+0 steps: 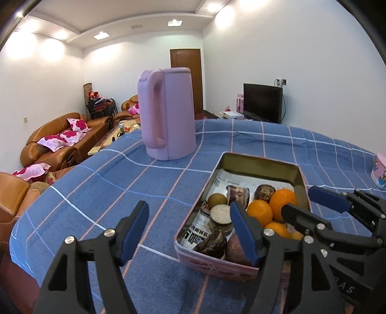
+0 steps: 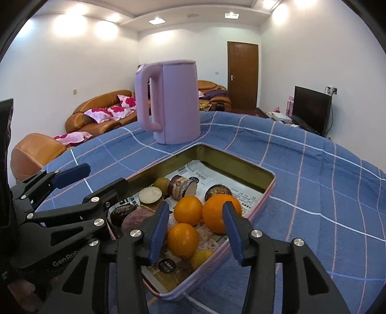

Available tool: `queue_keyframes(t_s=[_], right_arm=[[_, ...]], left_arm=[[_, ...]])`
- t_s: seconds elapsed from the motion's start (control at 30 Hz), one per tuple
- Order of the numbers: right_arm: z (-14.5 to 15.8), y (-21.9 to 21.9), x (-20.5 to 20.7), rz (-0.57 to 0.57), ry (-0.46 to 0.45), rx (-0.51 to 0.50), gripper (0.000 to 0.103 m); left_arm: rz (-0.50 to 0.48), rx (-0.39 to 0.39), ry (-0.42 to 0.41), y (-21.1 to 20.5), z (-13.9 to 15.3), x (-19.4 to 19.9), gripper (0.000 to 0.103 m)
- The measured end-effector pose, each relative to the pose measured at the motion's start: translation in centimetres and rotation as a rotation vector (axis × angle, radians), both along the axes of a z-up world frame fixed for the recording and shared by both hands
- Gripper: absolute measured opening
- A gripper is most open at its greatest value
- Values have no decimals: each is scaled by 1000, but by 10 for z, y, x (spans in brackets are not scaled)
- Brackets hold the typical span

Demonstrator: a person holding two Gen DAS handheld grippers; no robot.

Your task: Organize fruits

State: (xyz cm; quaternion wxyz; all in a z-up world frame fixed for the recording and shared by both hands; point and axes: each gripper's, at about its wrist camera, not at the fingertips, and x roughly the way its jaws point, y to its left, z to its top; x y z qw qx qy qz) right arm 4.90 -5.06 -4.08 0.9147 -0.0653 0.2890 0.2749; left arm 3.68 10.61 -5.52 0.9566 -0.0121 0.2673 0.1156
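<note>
Bright ceiling lights (image 1: pixel 175 23), wall glare, strong fisheye edge distortion, sharp focus

A home living room: tan leather sofas (image 2: pixel 101 113) with pink floral cushions (image 1: pixel 61 139) line the far left wall, a television (image 1: pixel 262 102) stands far right, and a wooden door (image 2: pixel 242 74) closes the white-walled room's far end.

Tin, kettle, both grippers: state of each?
Tin: lid off, paper-lined, holds oranges and other produce.
Kettle: upright, lid shut, on the tablecloth behind the tin.
Left gripper: open, empty, over the tin's near-left corner.
Right gripper: open, nothing gripped, above the oranges.
</note>
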Motion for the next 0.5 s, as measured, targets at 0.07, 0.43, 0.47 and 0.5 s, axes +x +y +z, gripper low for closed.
queue_keyframes(t_s=[0.07,0.43,0.47,0.5], right_arm=[[5,-4,-4,-15,-17,3,52],[33,-32,-21,-111,-130,32,59],[33,-33,-22,-114,-132,35,59],[34,-35,-23,-118,-134,37,59]], left_arm=[[-5,6,-13,-2,4,-3,73],[3,4,-52,-6,17,-9,76],[2,3,-54,-6,18,-9,76],[2,4,-56,-6,19,-9,76]])
